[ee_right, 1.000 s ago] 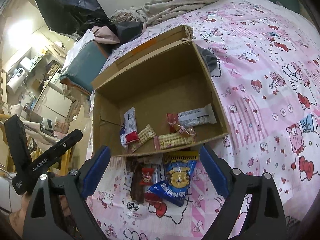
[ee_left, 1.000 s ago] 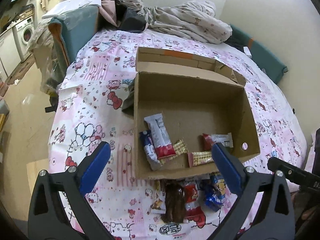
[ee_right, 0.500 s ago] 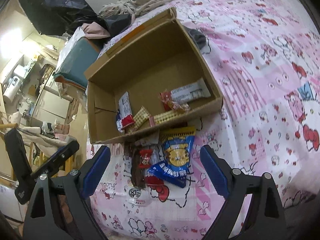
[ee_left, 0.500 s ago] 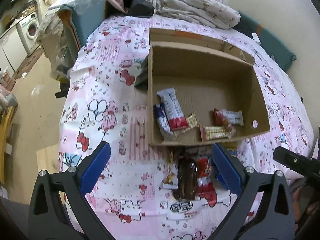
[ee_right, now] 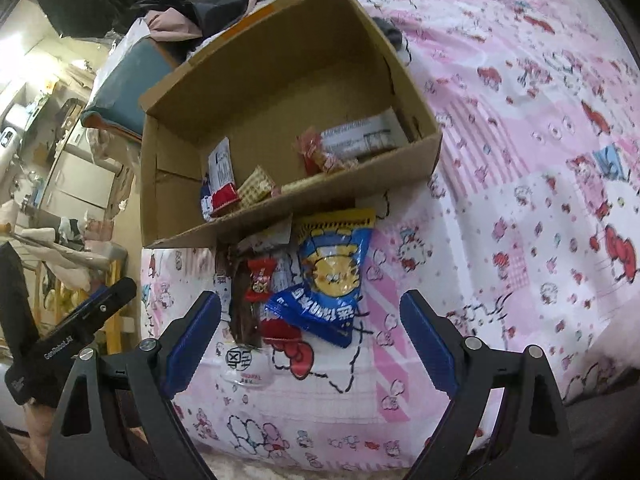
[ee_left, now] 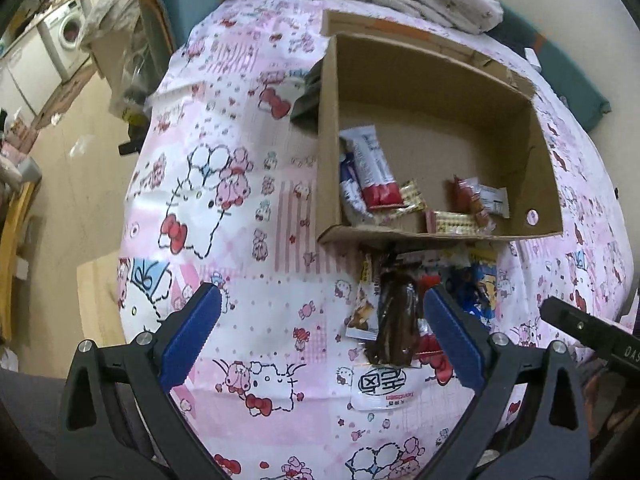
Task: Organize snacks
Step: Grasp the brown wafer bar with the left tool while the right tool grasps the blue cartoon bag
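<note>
- Both grippers have dropped and tipped down over the last second; the loose snack pile now sits higher and larger in both wrist views. Reads as an approach to the next pick, no contact yet.
- Left gripper [ee_left: 322,330]: jaws wide, nothing between the pads. Dark brown packet [ee_left: 394,322] lies just inside its right finger on the sheet, not gripped.
- Right gripper [ee_right: 310,332]: jaws wide, same spread as before, empty. Blue chip bag [ee_right: 330,280] and red candy [ee_right: 261,275] lie between and just beyond its fingers.
- Pile unchanged: all loose snacks sit on the pink bedsheet [ee_left: 248,208], butted against the near wall of the cardboard box [ee_right: 168,184].
- Inside the box, same set as before: red-and-white bar [ee_left: 372,170] at left, wafer pack [ee_left: 454,222] at the near wall, red wrapper [ee_left: 466,196] to the right. Nothing added.
- Judgement: task partly done; several packets left outside. Chip bag looks the easiest next grab for the right side.
</note>
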